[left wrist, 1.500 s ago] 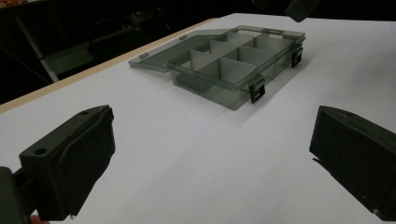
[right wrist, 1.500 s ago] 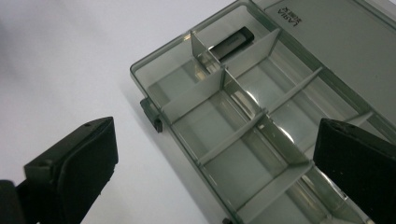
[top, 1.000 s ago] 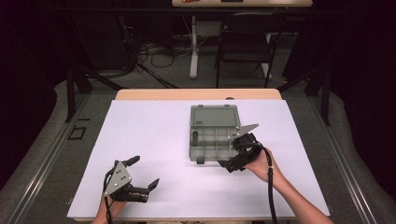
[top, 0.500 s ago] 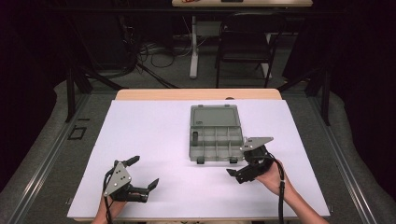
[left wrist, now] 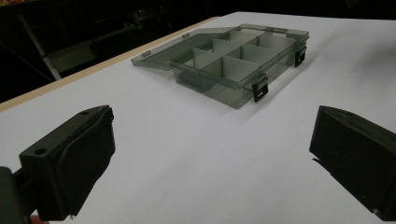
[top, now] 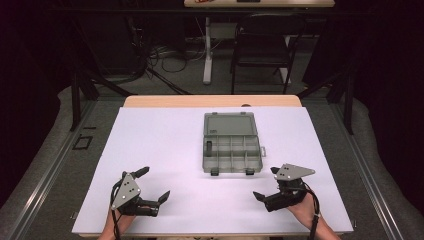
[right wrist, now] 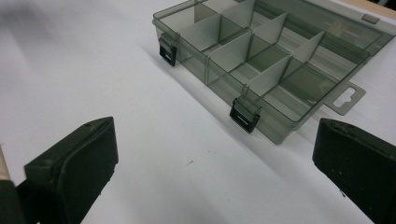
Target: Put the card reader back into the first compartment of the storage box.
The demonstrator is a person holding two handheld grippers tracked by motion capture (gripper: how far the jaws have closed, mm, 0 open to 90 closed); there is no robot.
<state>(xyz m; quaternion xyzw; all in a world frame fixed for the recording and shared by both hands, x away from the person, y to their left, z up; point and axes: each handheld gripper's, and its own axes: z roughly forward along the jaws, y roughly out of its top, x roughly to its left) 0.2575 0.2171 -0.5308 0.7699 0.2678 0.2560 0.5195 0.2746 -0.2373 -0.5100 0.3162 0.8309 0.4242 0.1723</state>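
A smoky grey compartment box (top: 231, 145) lies in the middle of the white table, its lid folded flat behind it and two black latches on its front edge. My left gripper (top: 155, 183) rests near the front left, open and empty. Just in front of the box's right corner, my right gripper (top: 265, 182) is also open and empty. The left gripper view has the box (left wrist: 233, 65) ahead, beyond the wide-apart jaws of my left gripper (left wrist: 210, 158). In the right gripper view the box (right wrist: 271, 60) sits close ahead of my right gripper (right wrist: 215, 172).
The white sheet (top: 165, 140) covers the table, with a strip of bare wood (top: 210, 101) at its far edge. A black chair (top: 262, 45) and floor cables (top: 165, 55) lie beyond the table. A small dark item (top: 209, 146) shows in the box's left compartment.
My right gripper has drawn back from the box's front right corner toward the near edge of the table. The left gripper and the box have stayed put.
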